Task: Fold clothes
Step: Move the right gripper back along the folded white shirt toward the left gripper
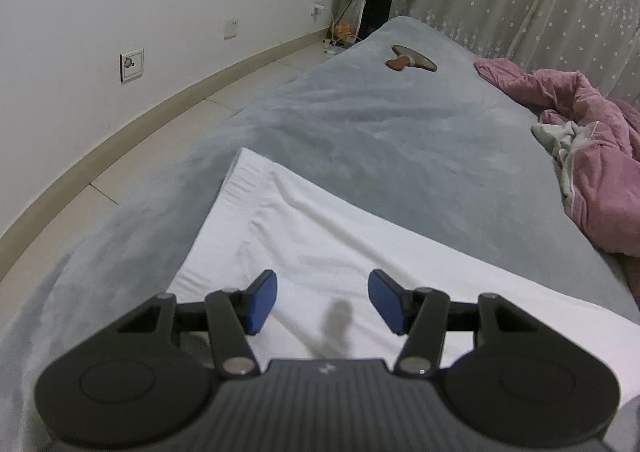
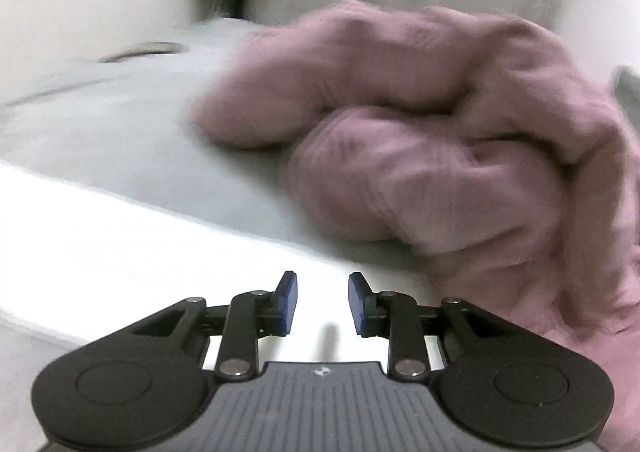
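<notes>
Over the bed's near edge, left gripper (image 1: 323,302) and right gripper (image 2: 322,304) hovered released, gripping nothing, above the flat white garment (image 1: 320,236); whether mid-fold or finished was unclear.

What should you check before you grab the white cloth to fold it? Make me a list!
1. Left tool open: ok.
2. Right tool open: ok.
3. Both tools empty: ok.
4. White cloth lying fairly flat on the grey bed: ok, a few wrinkles.
5. Pink blanket off the white cloth: cannot tell, the right view is blurred and they meet near the edge.
6. Brush clear of the cloth: ok.
</notes>
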`<control>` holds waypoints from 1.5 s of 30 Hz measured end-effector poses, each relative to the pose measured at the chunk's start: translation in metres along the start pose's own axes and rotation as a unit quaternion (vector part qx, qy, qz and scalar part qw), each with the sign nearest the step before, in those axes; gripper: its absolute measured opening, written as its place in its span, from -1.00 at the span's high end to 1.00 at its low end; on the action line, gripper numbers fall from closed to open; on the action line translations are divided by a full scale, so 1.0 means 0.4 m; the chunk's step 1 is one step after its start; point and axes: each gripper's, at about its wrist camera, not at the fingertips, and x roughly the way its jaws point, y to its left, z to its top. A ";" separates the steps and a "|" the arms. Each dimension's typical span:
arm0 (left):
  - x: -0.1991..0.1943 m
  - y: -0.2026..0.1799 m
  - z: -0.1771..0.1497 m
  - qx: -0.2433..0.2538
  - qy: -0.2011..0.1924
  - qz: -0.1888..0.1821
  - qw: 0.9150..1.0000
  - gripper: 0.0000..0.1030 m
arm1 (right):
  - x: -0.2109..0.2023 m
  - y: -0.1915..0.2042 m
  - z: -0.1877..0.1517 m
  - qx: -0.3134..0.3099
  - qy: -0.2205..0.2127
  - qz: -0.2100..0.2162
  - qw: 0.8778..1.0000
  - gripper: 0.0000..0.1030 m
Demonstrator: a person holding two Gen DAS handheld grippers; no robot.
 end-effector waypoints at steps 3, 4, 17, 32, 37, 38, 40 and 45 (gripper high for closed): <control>-0.028 0.010 -0.010 -0.002 0.000 0.000 1.000 -0.03 | -0.035 0.092 -0.044 -0.001 -0.001 0.080 0.997 0.45; -0.037 0.017 -0.014 -0.006 0.001 0.000 1.000 -0.03 | -0.043 0.125 -0.056 -0.004 -0.003 0.098 0.995 0.45; -0.108 0.216 -0.020 -0.167 -0.017 -0.024 0.986 -0.02 | -0.123 0.378 -0.120 -0.093 -0.008 0.197 0.976 0.44; -0.038 0.097 -0.025 -0.126 0.001 -0.068 0.990 -0.03 | -0.125 0.579 -0.107 -0.132 -0.027 0.278 0.951 0.35; -0.017 0.083 -0.032 -0.109 0.010 -0.052 0.993 -0.03 | -0.104 0.607 -0.085 -0.128 -0.027 0.293 0.947 0.22; -0.019 0.085 -0.033 -0.108 0.010 -0.050 0.993 -0.03 | -0.098 0.610 -0.081 -0.125 -0.028 0.293 0.947 0.21; -0.015 0.093 -0.032 -0.113 0.013 -0.050 0.992 -0.03 | -0.092 0.615 -0.074 -0.123 -0.032 0.293 0.948 0.18; -0.007 0.108 -0.020 -0.123 0.017 -0.051 0.991 -0.03 | -0.083 0.626 -0.056 -0.128 -0.050 0.284 0.949 0.16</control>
